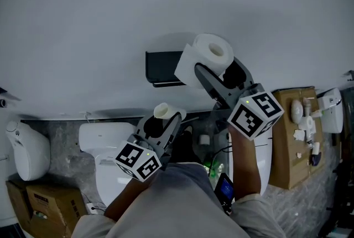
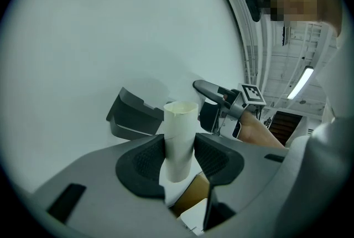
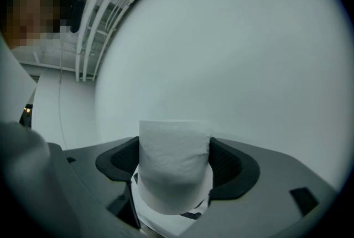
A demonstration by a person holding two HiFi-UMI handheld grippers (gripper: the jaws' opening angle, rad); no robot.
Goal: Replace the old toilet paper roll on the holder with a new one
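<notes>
White paper, full and soft: head view shows the new roll [image 1: 213,53] pinched by the right gripper [image 1: 217,70]. It's held up at the wall just right of the black holder [image 1: 162,68], w/ a loose sheet hanging across the holder's right end. Prob. raised there to line it up for loading. Lower and nearer, the left gripper [image 1: 165,122] carries the bare cardboard tube [image 1: 167,111] upright, apart from the holder and above the toilet [image 1: 108,156]. That's the old core, held out of the way, I'd judge.

Left gripper view: fingers [image 2: 145,162] are at a narrow gap, clamped on the cardboard tube [image 2: 180,134], pads on both sides of its lower part. The holder [image 2: 131,115] sits beyond, to the left, and looks empty, so removal seems done and fitting not yet. The right gripper [image 2: 224,99] is off to the right.

Right gripper view: fingers [image 3: 231,167] are set wider, pressing the new roll [image 3: 174,159] on both flanks, paper a bit dented. Only blank wall [image 3: 232,54] ahead; holder not in this view.
</notes>
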